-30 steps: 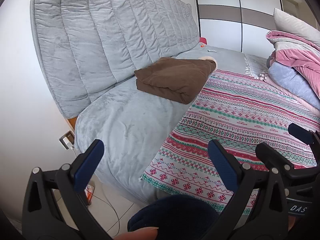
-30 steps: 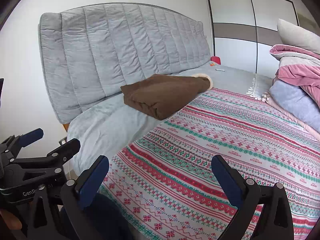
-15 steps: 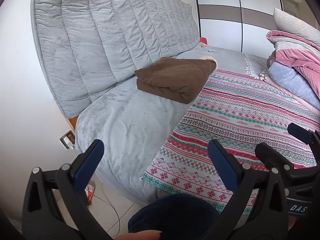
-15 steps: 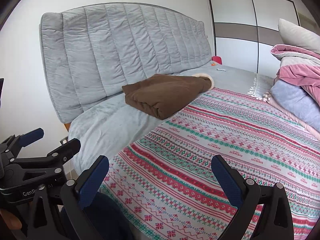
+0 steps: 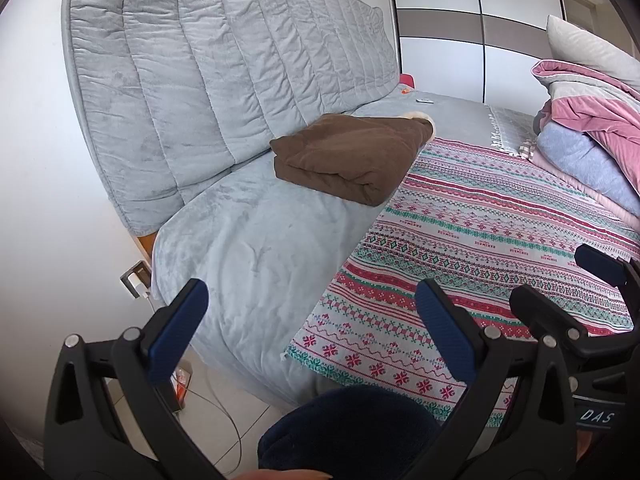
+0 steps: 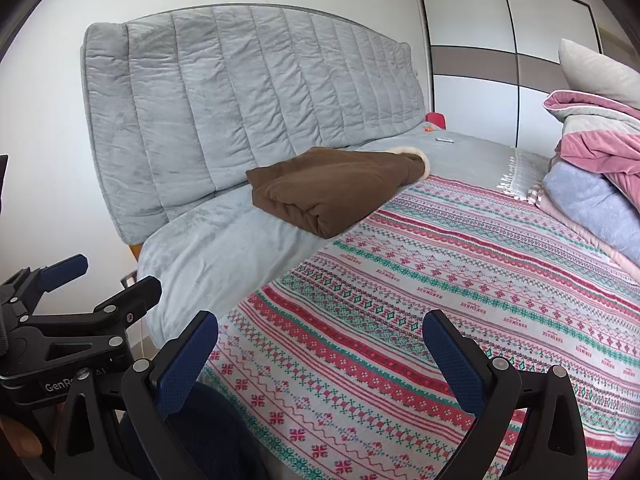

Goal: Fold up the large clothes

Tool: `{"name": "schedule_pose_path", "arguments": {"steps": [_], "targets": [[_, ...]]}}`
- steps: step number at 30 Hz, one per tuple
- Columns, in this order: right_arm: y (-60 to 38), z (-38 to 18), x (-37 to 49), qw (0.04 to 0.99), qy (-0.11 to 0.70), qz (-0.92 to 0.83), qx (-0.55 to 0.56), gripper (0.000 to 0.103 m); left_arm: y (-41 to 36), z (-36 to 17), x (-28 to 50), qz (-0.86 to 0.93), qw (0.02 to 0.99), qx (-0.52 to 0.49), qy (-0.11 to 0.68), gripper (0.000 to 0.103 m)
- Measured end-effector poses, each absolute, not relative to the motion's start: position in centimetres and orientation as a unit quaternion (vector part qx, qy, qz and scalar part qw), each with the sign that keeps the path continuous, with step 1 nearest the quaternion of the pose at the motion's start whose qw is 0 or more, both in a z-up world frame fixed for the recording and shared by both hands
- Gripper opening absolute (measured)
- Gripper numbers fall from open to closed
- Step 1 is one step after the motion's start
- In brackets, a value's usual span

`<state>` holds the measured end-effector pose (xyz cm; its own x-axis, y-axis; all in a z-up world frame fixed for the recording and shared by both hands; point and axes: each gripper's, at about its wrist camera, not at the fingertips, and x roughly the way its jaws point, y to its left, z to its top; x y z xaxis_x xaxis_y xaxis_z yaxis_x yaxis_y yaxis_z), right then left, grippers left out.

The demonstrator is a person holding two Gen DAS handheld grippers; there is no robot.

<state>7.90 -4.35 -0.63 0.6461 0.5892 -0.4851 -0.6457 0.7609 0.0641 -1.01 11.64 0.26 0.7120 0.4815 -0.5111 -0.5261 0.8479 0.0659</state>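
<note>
A brown garment (image 5: 352, 156) (image 6: 336, 188) with a cream cuff lies folded on the grey bed cover, at the edge of the patterned red, green and white blanket (image 5: 492, 240) (image 6: 440, 300). My left gripper (image 5: 312, 324) is open and empty, held back from the bed's near corner. To its right my right gripper (image 6: 320, 352) is also open and empty, over the blanket's near edge. Each gripper shows in the other's view, the right one (image 5: 568, 280) and the left one (image 6: 100, 276). Both are well short of the garment.
A padded grey headboard (image 5: 224, 64) stands behind the bed. Stacked pink, grey and lavender bedding (image 5: 592, 128) (image 6: 592, 168) sits at the right, with a white wardrobe (image 6: 500, 60) beyond. A wall socket with cable (image 5: 136, 276) is low left. The person's dark-clothed knee (image 5: 348, 432) is below.
Almost nothing. The right wrist view has shifted slightly, so the garment sits a little further right and lower. Both grippers stay open.
</note>
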Motion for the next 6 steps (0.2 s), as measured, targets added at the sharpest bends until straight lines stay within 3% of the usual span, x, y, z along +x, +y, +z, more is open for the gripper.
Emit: {"name": "schedule_pose_path", "arguments": {"steps": [6], "targets": [[-4.37,-0.74,7.75,0.905,0.247,0.341,-0.058,0.103,11.7,0.24,-1.08,0.273,0.924,-0.042,0.265,0.103]]}}
